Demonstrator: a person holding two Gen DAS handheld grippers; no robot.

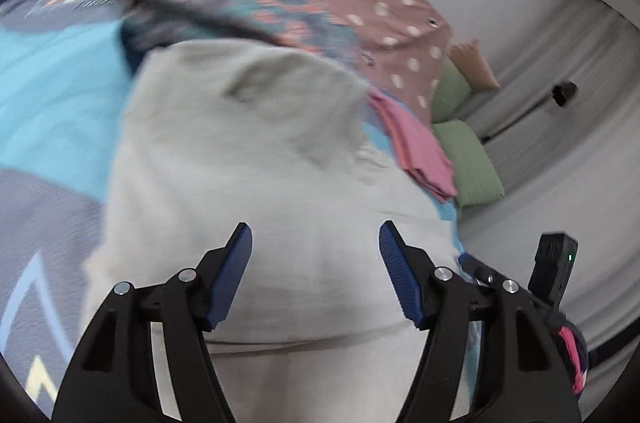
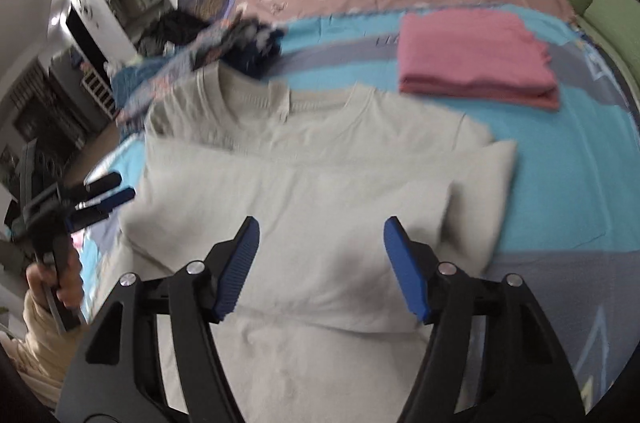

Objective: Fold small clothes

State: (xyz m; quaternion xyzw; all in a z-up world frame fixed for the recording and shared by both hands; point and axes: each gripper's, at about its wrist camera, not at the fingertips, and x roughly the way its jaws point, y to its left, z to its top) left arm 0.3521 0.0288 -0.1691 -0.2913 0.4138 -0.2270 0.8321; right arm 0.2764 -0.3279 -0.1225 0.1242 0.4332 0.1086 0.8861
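From my left gripper [image 1: 316, 271], jaws spread and empty over the grey shirt [image 1: 248, 159], I see the bedspread [image 1: 48, 79] and white floor [image 1: 560, 159], and from my right gripper [image 2: 320, 267], also spread, the shirt lies partly folded on the bed beside 1 pink stack [image 2: 476, 59].

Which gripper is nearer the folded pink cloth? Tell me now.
Right. The right gripper hovers over the grey T-shirt, with the folded pink cloth ahead to its right; the left gripper sits at the shirt's far left edge.
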